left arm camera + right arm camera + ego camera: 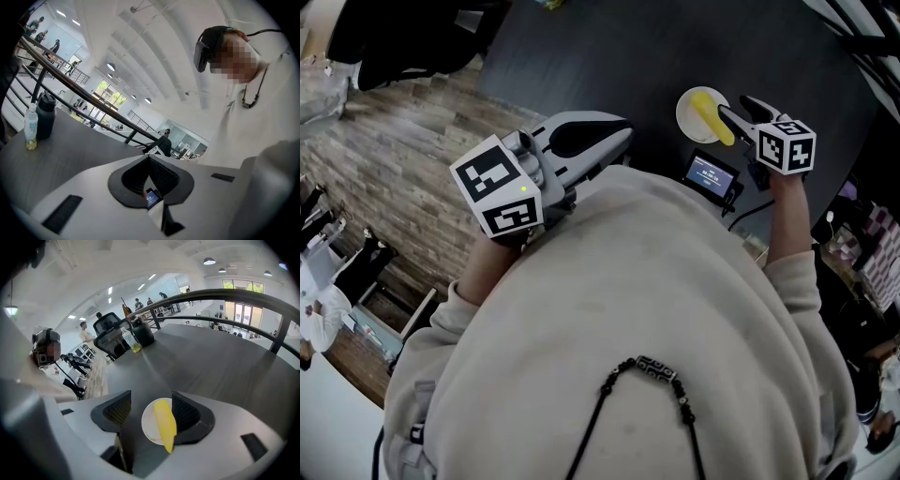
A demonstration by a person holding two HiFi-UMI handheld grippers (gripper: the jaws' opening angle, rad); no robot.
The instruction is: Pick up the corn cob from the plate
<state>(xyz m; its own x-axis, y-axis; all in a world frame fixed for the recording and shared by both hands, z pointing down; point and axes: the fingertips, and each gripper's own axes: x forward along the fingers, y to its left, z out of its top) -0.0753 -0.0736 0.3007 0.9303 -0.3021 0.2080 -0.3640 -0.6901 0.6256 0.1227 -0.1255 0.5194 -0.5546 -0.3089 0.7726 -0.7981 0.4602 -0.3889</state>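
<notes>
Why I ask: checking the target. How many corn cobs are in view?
1. The corn cob lies on the white plate, framed by the open right gripper; none seems hidden.

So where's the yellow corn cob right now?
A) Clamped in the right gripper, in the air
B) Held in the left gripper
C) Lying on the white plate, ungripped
C: the corn cob lies on the white plate, and the right gripper is open, not pressing it.
</notes>
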